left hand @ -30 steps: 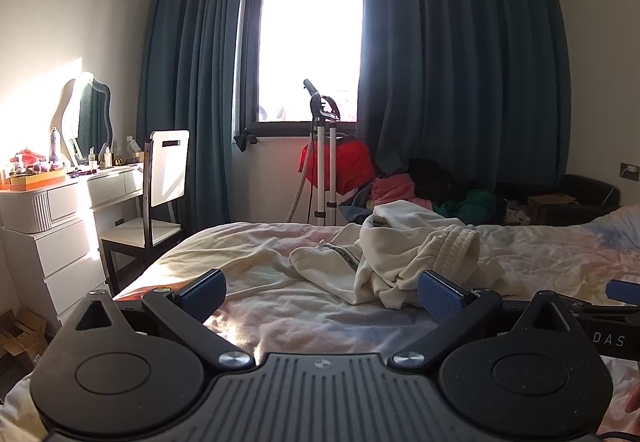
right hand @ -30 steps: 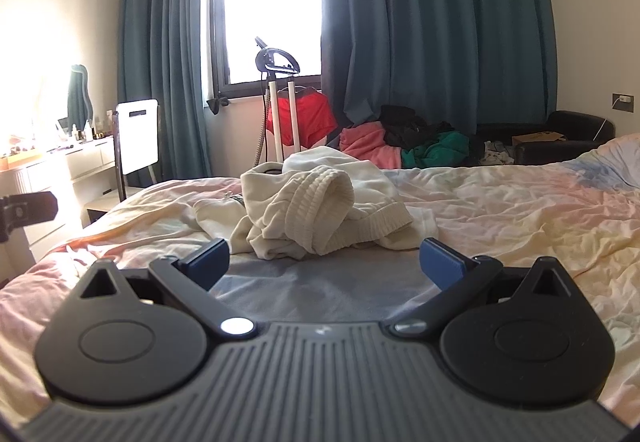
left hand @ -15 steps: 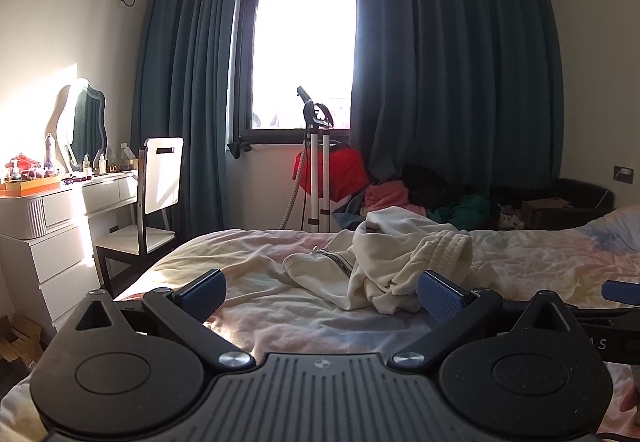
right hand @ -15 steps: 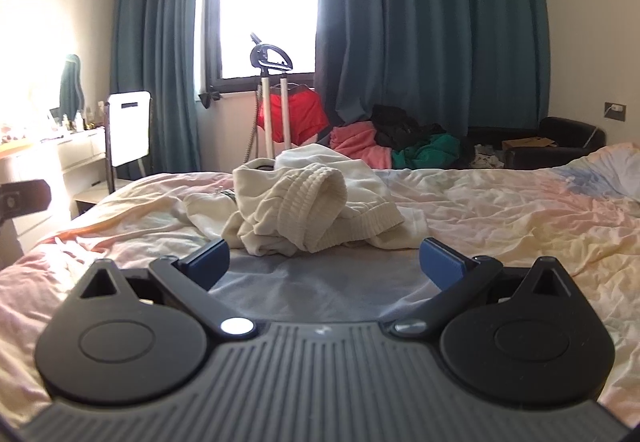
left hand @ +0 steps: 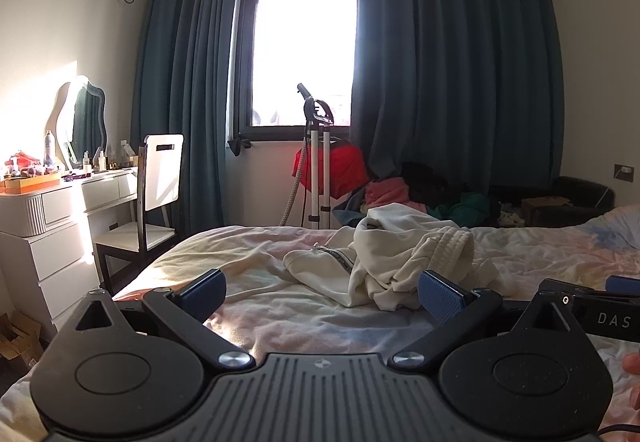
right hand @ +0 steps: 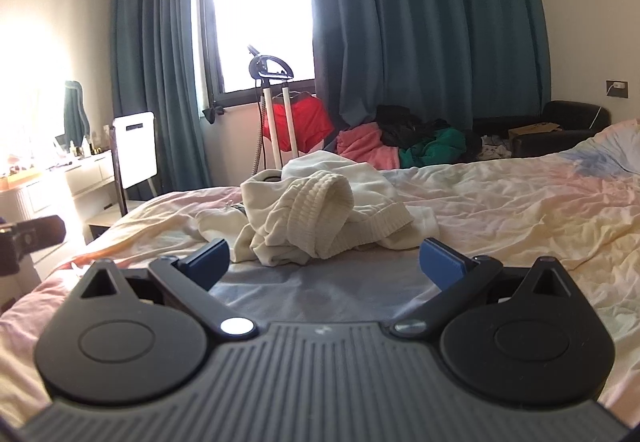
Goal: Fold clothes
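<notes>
At the left edge of the left wrist frame stands a white dresser with a wavy mirror, then a white chair, and past it, in the centre, a garment steamer before the bright window. Centre-right, on the rumpled bed, lies the task's piece: a cream zip-up sweatshirt, bunched in a heap with a ribbed cuff or hem turned up on top and a zipper showing at its left. The left gripper hangs low in the frame with its blue-padded fingers spread wide and empty, short of the cloth; the right gripper likewise stands released, the heap just beyond its tips. At the far right of the left view the other tool's arm and a fingertip of the person show. Nothing is folded yet. The risk from here, as I judge it, is pinching several layers of the heap at once, so the sweatshirt lifts as a knot and cannot be spread flat; catching the bedsheet underneath would drag it along too.
</notes>
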The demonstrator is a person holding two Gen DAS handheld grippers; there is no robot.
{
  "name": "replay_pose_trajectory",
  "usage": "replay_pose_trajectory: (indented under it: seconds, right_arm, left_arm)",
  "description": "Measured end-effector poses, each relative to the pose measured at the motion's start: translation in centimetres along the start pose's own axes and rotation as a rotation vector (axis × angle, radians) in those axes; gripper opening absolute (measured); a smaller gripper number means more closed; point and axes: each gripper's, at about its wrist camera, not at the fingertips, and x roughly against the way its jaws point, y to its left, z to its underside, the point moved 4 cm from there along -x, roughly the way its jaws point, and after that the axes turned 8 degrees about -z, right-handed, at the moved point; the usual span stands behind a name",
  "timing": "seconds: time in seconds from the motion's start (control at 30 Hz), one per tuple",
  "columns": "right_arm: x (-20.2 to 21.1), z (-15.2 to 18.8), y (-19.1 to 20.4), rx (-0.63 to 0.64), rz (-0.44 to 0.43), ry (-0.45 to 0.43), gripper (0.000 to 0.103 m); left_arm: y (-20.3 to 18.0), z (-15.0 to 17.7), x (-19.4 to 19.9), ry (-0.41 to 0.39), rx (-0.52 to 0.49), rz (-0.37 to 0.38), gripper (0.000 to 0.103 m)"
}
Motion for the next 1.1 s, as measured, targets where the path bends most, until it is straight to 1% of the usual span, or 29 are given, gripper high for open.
replay_pose_trajectory:
  seconds: [0.13, 0.33, 0.43, 0.47, 0.5, 0.53, 0.6, 0.63, 0.67, 0.7, 0.8, 0.93, 1.03, 1.1]
  right_arm:
    - [0.2, 0.0, 0.1, 0.010, 0.004, -0.015, 0.103]
    - [0.1, 0.0, -0.1, 0.002, 0.002, -0.005, 0.100]
    - [0.2, 0.0, -0.1, 0.005, 0.002, -0.003, 0.097]
    - [0.2, 0.0, -0.1, 0.004, 0.002, -0.005, 0.093]
    - [0.3, -0.1, -0.1, -0.003, 0.004, -0.004, 0.083]
    - [0.3, -0.2, -0.2, -0.016, 0.006, -0.002, 0.075]
    - [0.6, -0.3, -0.5, -0.045, 0.009, 0.000, 0.050]
    - [0.8, -0.5, -0.9, -0.066, 0.010, -0.007, 0.040]
    - [1.1, -0.6, -1.3, -0.089, 0.014, -0.015, 0.025]
    - [1.4, -0.8, -1.7, -0.111, 0.018, -0.024, 0.019]
    - [2.1, -1.3, -3.3, -0.195, 0.018, -0.033, 0.019]
    - [2.7, -1.8, -5.0, -0.225, 0.054, -0.059, 0.019]
    - [2.6, -1.8, -6.7, -0.265, 0.060, -0.067, 0.019]
    - [2.0, -1.4, -7.8, -0.292, 0.053, -0.056, 0.019]
  left_arm:
    - [-0.1, 0.1, -0.1, -0.006, -0.008, -0.005, 0.103]
    - [-0.4, 0.2, -0.2, -0.011, -0.022, -0.002, 0.103]
    - [-0.4, 0.4, -0.3, -0.015, -0.023, 0.018, 0.103]
    - [-0.5, 0.5, -0.3, -0.010, -0.021, 0.037, 0.103]
    - [-0.6, 0.6, -0.4, -0.005, -0.019, 0.056, 0.103]
    - [-0.7, 0.7, -0.5, 0.001, -0.020, 0.070, 0.103]
    - [-1.1, 1.2, -0.7, 0.017, -0.032, 0.091, 0.103]
    - [-1.4, 1.5, -0.9, 0.027, -0.042, 0.097, 0.103]
    - [-1.7, 1.9, -1.0, 0.032, -0.054, 0.099, 0.103]
    - [-2.1, 2.3, -1.2, 0.037, -0.068, 0.098, 0.103]
    - [-3.9, 3.0, -2.1, 0.037, -0.112, 0.109, 0.103]
    - [-7.8, 3.1, -4.9, 0.041, -0.142, 0.176, 0.102]
    - [-11.8, 3.3, -8.1, 0.020, -0.237, 0.177, 0.101]
    - [-14.2, 3.4, -10.9, 0.022, -0.261, 0.191, 0.100]
